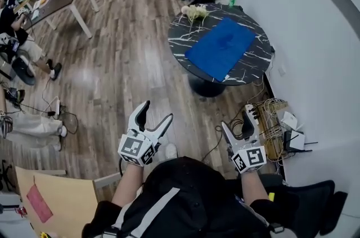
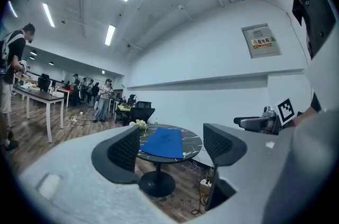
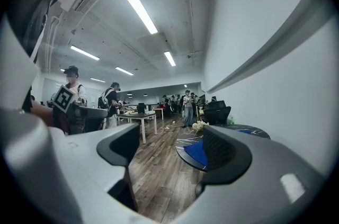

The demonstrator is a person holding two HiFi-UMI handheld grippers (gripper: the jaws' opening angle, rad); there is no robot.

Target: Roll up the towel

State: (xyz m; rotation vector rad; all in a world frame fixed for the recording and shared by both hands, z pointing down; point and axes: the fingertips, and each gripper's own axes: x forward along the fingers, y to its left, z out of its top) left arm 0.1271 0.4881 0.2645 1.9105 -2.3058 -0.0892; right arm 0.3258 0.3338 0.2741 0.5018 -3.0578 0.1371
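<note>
Head view: blue towel [image 1: 220,46] lies flat, unrolled, on the round dark marble counter [image 1: 181,40] in the upper right of the frame, well apart from both tools. I hold the left hand-held gripper [image 1: 158,112] and the right hand-held gripper [image 1: 237,120] at lower centre, over the wood floor [image 1: 124,62]. Each gripper view shows its jaws wide apart, gripping nothing.
</note>
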